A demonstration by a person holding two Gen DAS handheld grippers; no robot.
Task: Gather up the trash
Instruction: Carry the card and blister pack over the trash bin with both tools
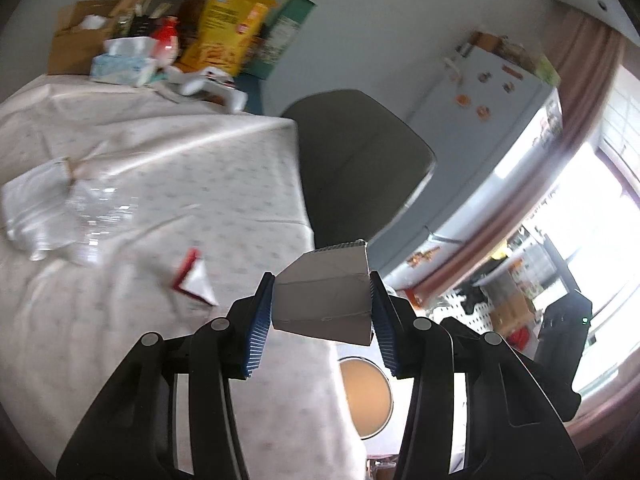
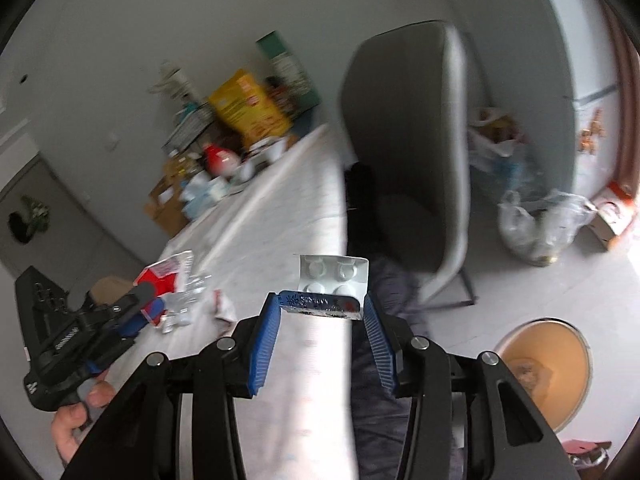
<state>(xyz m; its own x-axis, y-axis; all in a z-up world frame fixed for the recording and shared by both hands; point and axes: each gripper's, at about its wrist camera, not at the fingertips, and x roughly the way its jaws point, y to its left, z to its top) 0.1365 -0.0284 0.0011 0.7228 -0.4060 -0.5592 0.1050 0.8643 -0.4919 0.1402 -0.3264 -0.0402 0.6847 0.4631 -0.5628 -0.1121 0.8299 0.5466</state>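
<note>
Over the edge of the cloth-covered table (image 1: pixel 168 152), the left gripper (image 1: pixel 322 300) pinches a folded grey carton (image 1: pixel 324 300) squarely between its blue pads, while the right gripper (image 2: pixel 320 312) clamps a blister pack (image 2: pixel 332 280) that sticks up past its fingertips, off the table

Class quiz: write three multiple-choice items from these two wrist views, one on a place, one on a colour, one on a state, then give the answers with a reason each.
1. Where does the red-and-white wrapper lie?
A on the tablecloth
B on the chair
C on the floor

2. What colour is the big snack bag at the table's far end?
A yellow
B purple
C black

3. What does the right gripper hold?
A nothing
B a blister pack
C a bottle

Answers: 1 A, it rests on the white tablecloth. 2 A, its front is yellow. 3 B, the blister pack sits pinched between the blue pads.
</note>
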